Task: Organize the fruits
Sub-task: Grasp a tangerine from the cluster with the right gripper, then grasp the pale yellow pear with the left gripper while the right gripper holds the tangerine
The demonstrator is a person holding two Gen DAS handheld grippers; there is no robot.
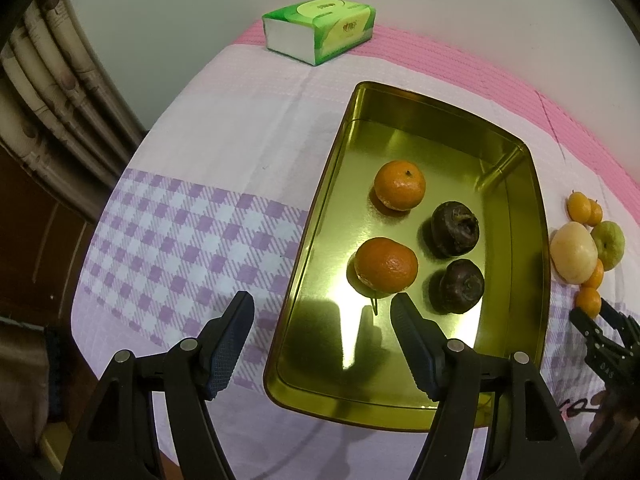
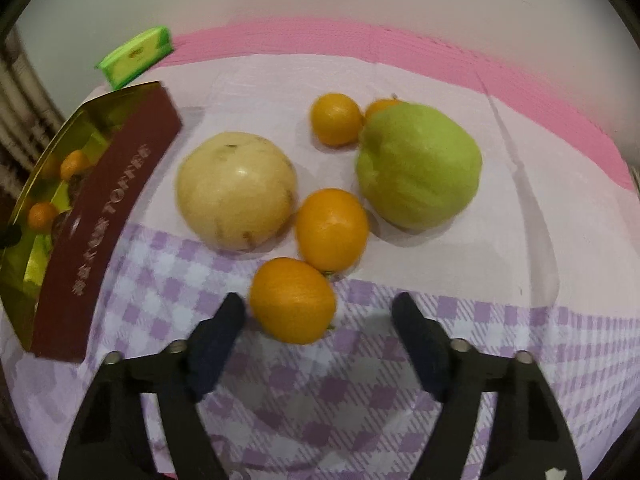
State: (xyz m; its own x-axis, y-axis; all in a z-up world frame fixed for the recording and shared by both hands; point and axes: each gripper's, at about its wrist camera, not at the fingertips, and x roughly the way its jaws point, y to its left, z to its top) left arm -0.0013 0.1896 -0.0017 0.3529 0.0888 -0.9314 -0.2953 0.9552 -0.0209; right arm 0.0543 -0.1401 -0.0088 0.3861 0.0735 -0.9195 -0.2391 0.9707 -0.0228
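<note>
Gold metal, the tin tray (image 1: 320,216) is the largest thing here, and it holds two oranges and two dark purple fruits. Beside it on the checked cloth (image 2: 440,360) lie one pale yellow fruit (image 2: 237,190), one green fruit (image 2: 418,166) and four small oranges. Your right gripper (image 2: 320,314) is spread apart, holding nothing, with the nearest small orange (image 2: 293,300) between its fingers, closer to the left finger. Your left gripper (image 1: 322,314) is also apart and empty, over the near edge of the tray. I think the risk is this: the off-centre finger may push the round orange, so it rolls into its neighbour (image 2: 332,229) and escapes.
</note>
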